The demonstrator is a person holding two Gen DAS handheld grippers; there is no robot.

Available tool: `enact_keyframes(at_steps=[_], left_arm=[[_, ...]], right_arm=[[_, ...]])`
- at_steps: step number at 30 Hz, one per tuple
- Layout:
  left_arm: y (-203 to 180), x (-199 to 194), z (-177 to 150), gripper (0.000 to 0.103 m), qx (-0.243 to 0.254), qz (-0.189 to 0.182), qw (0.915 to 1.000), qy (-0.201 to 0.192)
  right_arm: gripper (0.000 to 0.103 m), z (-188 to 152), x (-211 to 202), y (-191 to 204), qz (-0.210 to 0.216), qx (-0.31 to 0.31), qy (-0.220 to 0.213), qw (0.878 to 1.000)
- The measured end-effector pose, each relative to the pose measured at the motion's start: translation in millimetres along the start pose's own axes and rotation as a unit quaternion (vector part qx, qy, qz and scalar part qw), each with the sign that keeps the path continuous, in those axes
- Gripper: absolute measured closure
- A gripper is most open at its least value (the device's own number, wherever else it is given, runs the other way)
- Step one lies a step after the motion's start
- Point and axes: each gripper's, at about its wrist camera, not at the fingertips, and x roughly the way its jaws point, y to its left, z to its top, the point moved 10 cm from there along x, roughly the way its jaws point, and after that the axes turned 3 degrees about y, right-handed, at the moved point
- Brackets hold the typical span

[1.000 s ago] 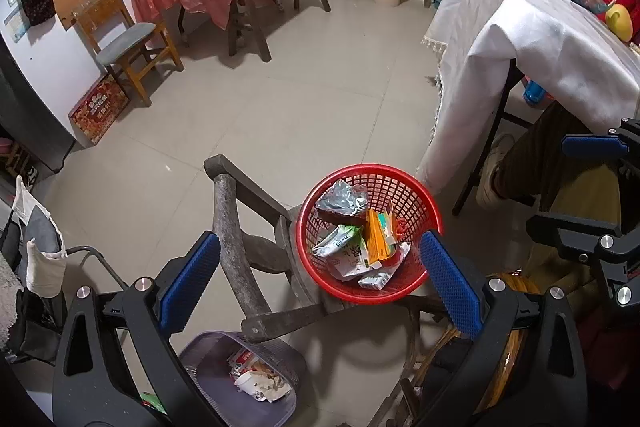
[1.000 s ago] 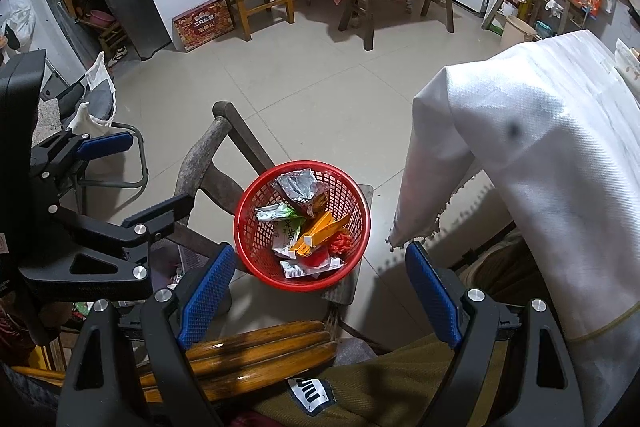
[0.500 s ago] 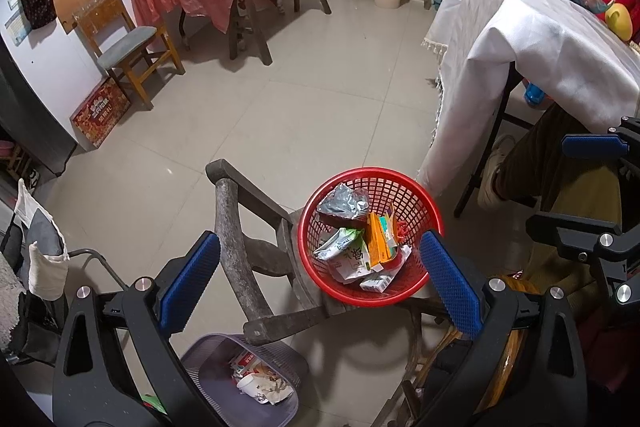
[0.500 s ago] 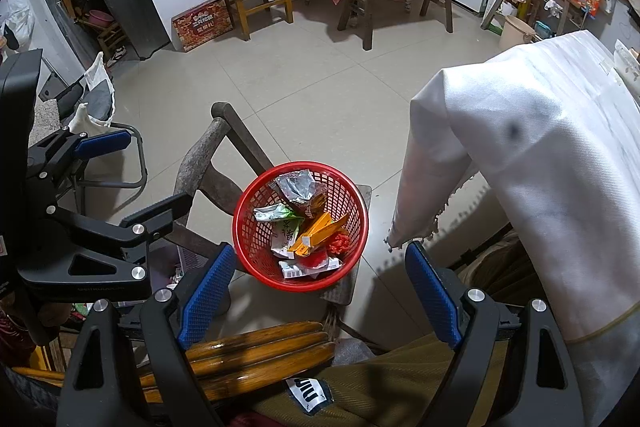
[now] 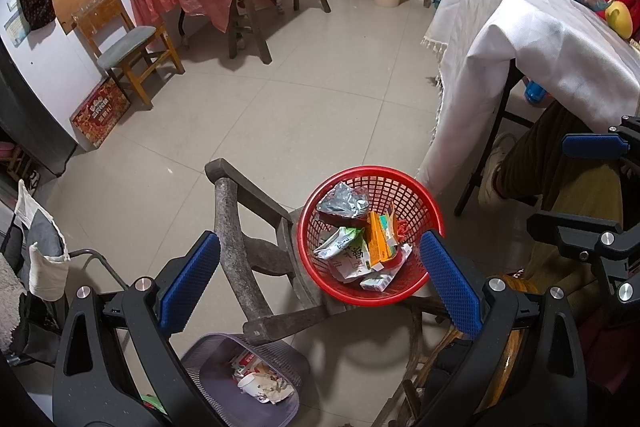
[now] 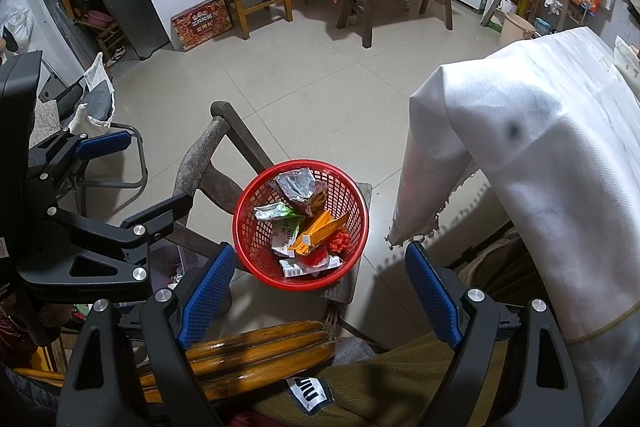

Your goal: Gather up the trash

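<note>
Left wrist view: the left gripper [image 5: 320, 275] points steeply down with its jaws released and spread wide, nothing between the blue pads [image 5: 188, 279]. Beyond them a red basket [image 5: 430, 205] rests on the seat of a weathered wooden chair [image 5: 236, 251]; the right pad overlaps the basket's near rim in the picture, and whether they touch cannot be told. The basket holds trash: a silver foil wrapper [image 5: 344, 203] at the far side, a green-and-white packet [image 5: 344, 247] in the middle, an orange carton [image 5: 378, 241] to its right, and a small white box [image 5: 376, 282] nearest the camera. Lower left, on the tiled floor [image 5: 280, 99], stands a grey mesh bin [image 5: 208, 359] containing paper scraps and a cup. A table under a white cloth [image 5: 540, 39] occupies the upper right; the right gripper [image 5: 592, 187] enters at the right edge. Right wrist view: the right gripper [image 6: 320, 291] likewise has its jaws released, empty and wide apart, framing the red basket [image 6: 244, 227] from above, well clear of its contents. The silver foil wrapper [image 6: 298, 183], green-and-white packet [image 6: 280, 213] and orange carton [image 6: 316, 233] lie inside. The left gripper [image 6: 100, 183] appears at the left, the white cloth [image 6: 540, 167] at the right.
</note>
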Motion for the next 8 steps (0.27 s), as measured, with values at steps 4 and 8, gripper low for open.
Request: enact_keyframes(at_steps=[4,8], left_arm=[[0.5,0.6,-0.2,0.007,0.004,0.008,1.0,-0.003],[1.1,1.1,-0.4,0.007,0.002,0.008,1.0,-0.001]], right_arm=[[0.018,-0.2,-0.3,-1.4,0.001,0.003,-0.001,1.0],[0.018,-5.3,3.4,-4.0,0.004,0.012,0.005,1.0]])
